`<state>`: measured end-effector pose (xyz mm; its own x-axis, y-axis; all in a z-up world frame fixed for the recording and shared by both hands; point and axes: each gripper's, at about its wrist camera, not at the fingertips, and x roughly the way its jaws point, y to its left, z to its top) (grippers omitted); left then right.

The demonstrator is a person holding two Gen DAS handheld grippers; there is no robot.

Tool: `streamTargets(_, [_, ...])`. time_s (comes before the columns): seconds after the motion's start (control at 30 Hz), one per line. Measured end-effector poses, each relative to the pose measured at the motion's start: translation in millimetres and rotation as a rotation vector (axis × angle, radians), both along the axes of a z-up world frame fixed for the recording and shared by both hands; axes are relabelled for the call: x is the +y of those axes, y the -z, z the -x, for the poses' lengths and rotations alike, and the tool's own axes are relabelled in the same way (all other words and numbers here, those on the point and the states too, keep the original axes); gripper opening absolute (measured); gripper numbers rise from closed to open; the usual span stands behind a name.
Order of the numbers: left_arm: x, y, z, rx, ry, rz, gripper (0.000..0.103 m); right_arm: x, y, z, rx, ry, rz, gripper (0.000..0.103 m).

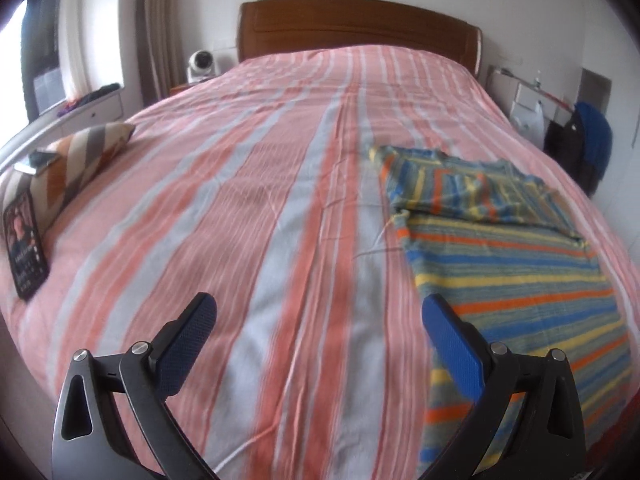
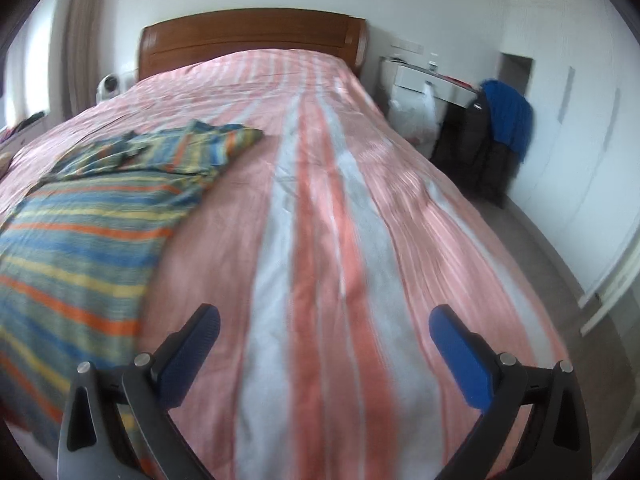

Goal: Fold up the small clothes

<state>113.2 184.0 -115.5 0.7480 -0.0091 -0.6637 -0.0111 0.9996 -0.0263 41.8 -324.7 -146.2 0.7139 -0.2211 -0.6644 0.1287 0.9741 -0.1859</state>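
A small striped shirt [image 1: 508, 248] in blue, yellow, orange and green lies flat on the bed, its top part folded over toward the headboard. In the left wrist view it is at the right; in the right wrist view the shirt [image 2: 80, 232] is at the left. My left gripper [image 1: 320, 312] is open and empty above the bedspread, its right finger [image 1: 452, 340] over the shirt's left edge. My right gripper [image 2: 324, 324] is open and empty above the bedspread, just right of the shirt.
The bed has a pink, white and grey striped cover [image 1: 280, 200] and a wooden headboard [image 1: 352, 24]. A chevron pillow [image 1: 76, 160] with a phone and a dark book [image 1: 24, 236] lie at its left edge. A chair with blue clothing [image 2: 504, 120] stands right of the bed.
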Motion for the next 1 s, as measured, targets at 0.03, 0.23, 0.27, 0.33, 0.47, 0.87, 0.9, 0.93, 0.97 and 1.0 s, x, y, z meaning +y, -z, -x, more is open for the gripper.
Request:
streamTargets(0.03, [-0.4, -7.6, -0.9, 0.003, 0.011, -0.020, 0.102, 2.7, -3.5, -2.3, 0.018, -0.035, 0.009, 0.103])
streamTargets(0.23, [-13.5, -24.5, 5.0, 0.036, 0.020, -0.035, 0.102, 16.3, -28.2, -14.9, 0.069, -0.172, 0.102, 0.103])
streamTargets(0.27, [-17.7, -25.2, 10.7, 0.037, 0.024, -0.017, 0.102, 16.5, -32.8, -16.4, 0.068, -0.174, 0.097, 0.103])
streamTargets(0.33, [-24.6, -22.3, 18.2, 0.044, 0.033, 0.030, 0.102, 16.3, -37.3, -17.0, 0.068, -0.166, 0.068, 0.103])
streamTargets(0.47, [-37.4, -1.0, 31.3, 0.125, 0.034, 0.090, 0.102, 18.3, -33.7, -7.6, 0.093, -0.131, -0.038, 0.103])
streamTargets(0.87, [-57.4, 59.9, 88.2, 0.430, 0.167, 0.059, 0.100, 31.4, 6.9, 63.2, 0.302, -0.196, -0.335, 0.102])
streamTargets(0.9, [-60.2, 62.8, 88.3, 0.447, 0.165, 0.049, 0.098, 34.1, 11.6, 63.0, 0.320, -0.211, -0.349, 0.102])
streamTargets(0.93, [-62.3, 66.9, 87.1, 0.468, 0.164, 0.036, 0.094, 36.9, 15.0, 62.7, 0.334, -0.216, -0.355, 0.100])
streamTargets(0.97, [-63.5, 71.3, 86.4, 0.495, 0.161, 0.028, 0.091, 39.0, 19.5, 60.4, 0.358, -0.221, -0.364, 0.095])
streamTargets(1.0, [-64.1, 73.9, 86.9, 0.512, 0.160, 0.029, 0.084, 40.5, 22.9, 59.2, 0.379, -0.225, -0.379, 0.092])
